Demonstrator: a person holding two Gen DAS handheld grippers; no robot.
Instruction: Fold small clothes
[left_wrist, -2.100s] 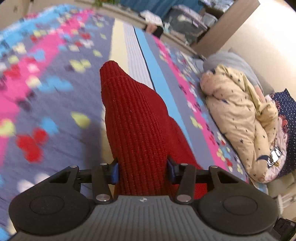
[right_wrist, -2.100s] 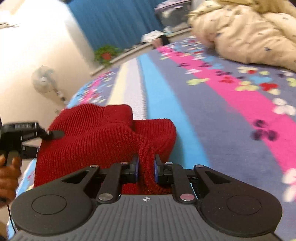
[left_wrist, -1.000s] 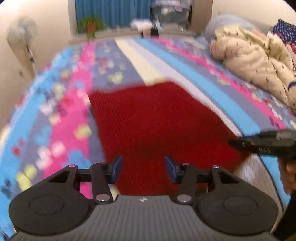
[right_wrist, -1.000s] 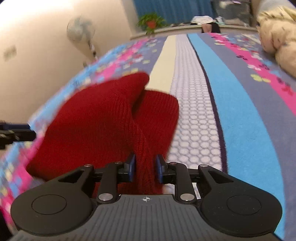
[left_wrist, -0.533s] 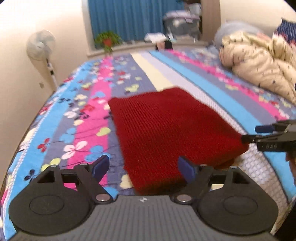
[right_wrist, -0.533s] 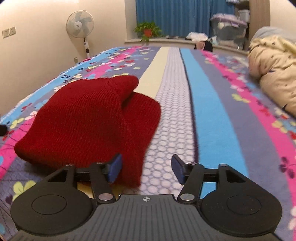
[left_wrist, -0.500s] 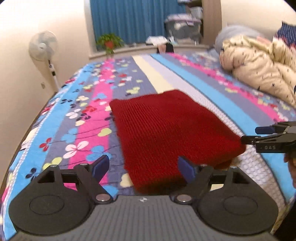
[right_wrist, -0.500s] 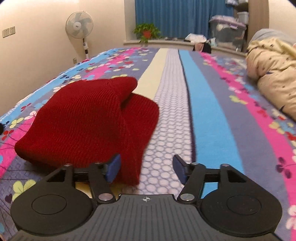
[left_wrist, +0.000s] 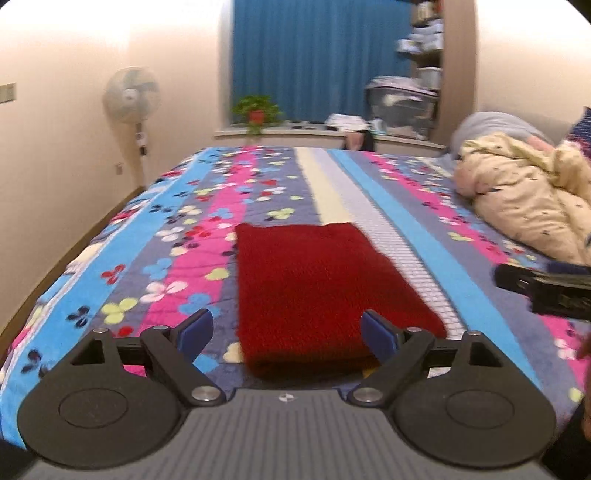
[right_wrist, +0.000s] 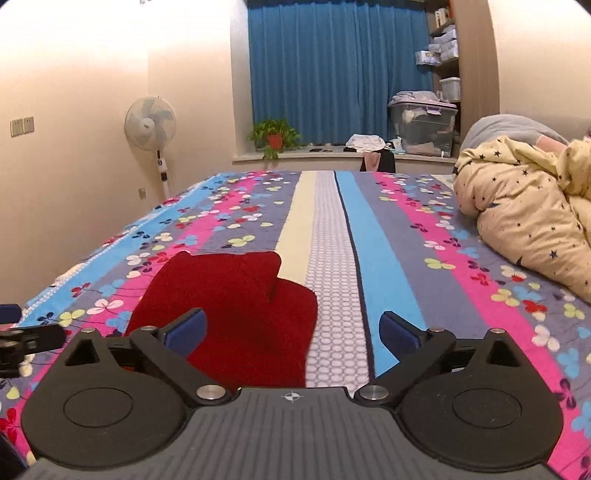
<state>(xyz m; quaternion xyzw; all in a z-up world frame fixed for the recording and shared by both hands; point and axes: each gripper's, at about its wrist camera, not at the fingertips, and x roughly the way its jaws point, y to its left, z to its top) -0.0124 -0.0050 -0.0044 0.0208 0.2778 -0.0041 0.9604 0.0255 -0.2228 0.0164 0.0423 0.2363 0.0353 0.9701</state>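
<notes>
Both my jaws have just been opening and now stand wide apart with nothing between them: my left gripper and right gripper have let go of the red knit garment, which lies folded on the striped floral bedspread at lower centre of the frame. I judge this fold finished; the ribbed wool forms a thick, soft rectangle, slightly bunched on its right side

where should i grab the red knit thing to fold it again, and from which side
Probably the near short edge of the red knit garment, taking both near corners from the near side of the bedspread. It lies flat as a long rectangle running away from the left gripper and right gripper, whose jaws have just been opening with nothing between them; lifting that edge could carry it over the far end.
</notes>
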